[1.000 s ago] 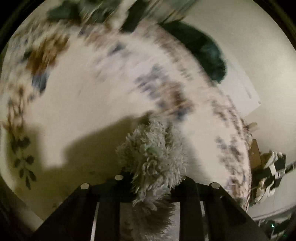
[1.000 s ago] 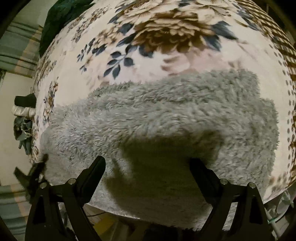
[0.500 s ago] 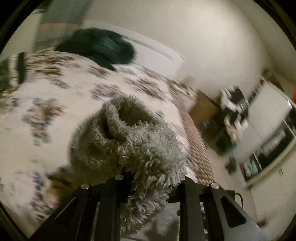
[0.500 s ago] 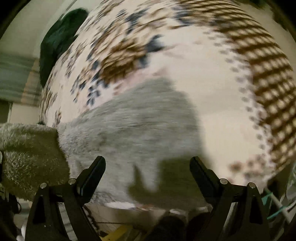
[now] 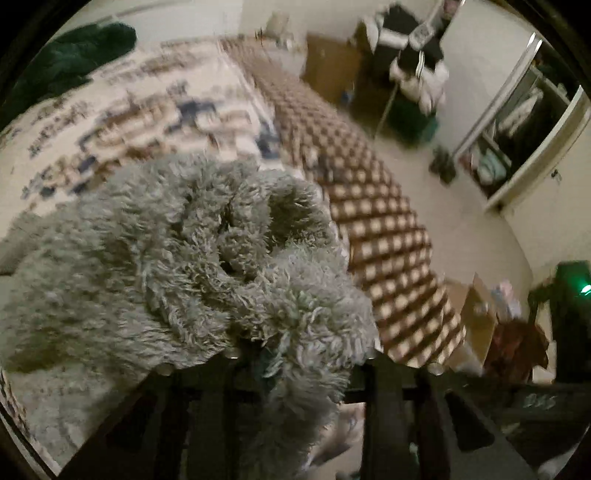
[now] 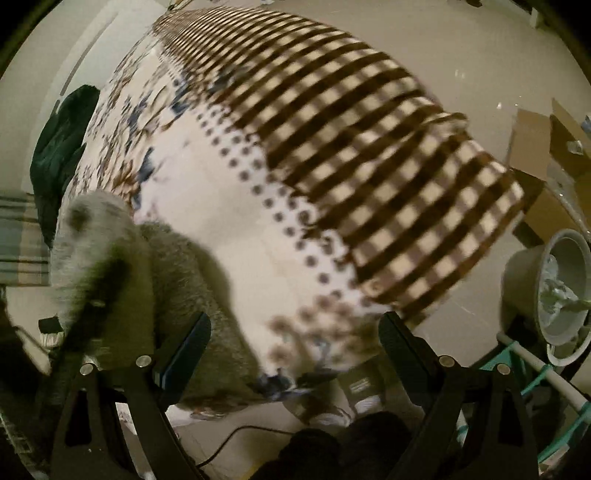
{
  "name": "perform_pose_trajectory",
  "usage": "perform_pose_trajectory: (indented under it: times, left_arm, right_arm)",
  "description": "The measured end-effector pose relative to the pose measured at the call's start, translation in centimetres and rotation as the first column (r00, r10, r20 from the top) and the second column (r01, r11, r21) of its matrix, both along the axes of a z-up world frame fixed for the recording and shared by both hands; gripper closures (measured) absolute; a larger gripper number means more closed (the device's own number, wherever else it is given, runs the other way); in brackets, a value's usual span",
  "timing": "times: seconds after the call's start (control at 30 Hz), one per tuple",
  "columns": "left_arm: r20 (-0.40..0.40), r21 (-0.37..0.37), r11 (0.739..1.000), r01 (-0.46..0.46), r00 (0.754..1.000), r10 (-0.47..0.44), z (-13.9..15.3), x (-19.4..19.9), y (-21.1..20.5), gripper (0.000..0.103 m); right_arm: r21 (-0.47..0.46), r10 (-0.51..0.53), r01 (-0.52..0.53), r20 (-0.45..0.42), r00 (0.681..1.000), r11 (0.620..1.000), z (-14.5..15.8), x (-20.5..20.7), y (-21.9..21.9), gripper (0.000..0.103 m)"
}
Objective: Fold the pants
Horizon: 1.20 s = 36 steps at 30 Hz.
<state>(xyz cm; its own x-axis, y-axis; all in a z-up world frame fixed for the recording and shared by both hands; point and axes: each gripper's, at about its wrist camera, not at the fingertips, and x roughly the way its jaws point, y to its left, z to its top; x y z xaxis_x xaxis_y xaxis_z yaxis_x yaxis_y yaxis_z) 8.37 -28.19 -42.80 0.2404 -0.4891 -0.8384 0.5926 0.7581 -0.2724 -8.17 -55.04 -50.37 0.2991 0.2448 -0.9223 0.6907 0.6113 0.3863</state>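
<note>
Swung bedward, pants (image 5: 192, 258) bunch, hiding the left gripper's (image 5: 295, 354) jaws.

A big bed (image 6: 229, 236) is filling most of both views. A white blanket (image 5: 155, 110) with brown and blue flowers is covering it, and a brown and cream checked cloth (image 6: 388, 155) is hanging over its side. A dark green blanket (image 5: 70, 62) is lying bunched up by the pale wall (image 5: 184, 18). The pale floor (image 6: 461, 55) is shining a little. Brown cardboard boxes (image 6: 543, 147) are sitting on the floor. A closet (image 5: 517, 122) is standing open across the room. A small green light (image 5: 584, 289) is glowing.
</note>
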Motion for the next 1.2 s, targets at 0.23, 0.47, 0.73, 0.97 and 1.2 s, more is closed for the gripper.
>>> perform_pose_trajectory:
  times: [0.23,0.47,0.73,0.97,1.2]
  left_arm:
    - [-0.054,-0.144,0.989,0.034,0.998,-0.042,5.6,-1.8,1.0,0.011]
    - [-0.053,-0.091,0.971,-0.221,0.975,0.217,7.7,1.8,11.0,0.011]
    - [-0.099,0.144,0.867,-0.477,0.865,0.493,-0.6,7.1,21.6,0.011]
    - [-0.162,0.082,0.876,-0.475,0.861,0.482,-3.0,8.9,20.1,0.011]
    - [-0.201,0.022,0.916,-0.401,0.895,0.397,-2.9,8.8,17.1,0.009]
  right_arm:
    - [0.039,0.016,-0.019,0.065,0.998,0.999,1.3,0.7,-1.5,0.003]
    - [0.106,0.198,-0.233,0.263,0.944,0.967,4.5,7.7,2.6,0.001]
    - [0.053,0.41,-0.425,0.18,0.894,0.903,0.5,16.4,9.1,0.001]
    - [0.169,0.267,-0.299,0.189,0.945,0.939,0.2,13.2,6.9,0.077]
    - [0.057,0.135,-0.135,0.006,0.991,0.989,-0.6,9.5,2.9,0.074]
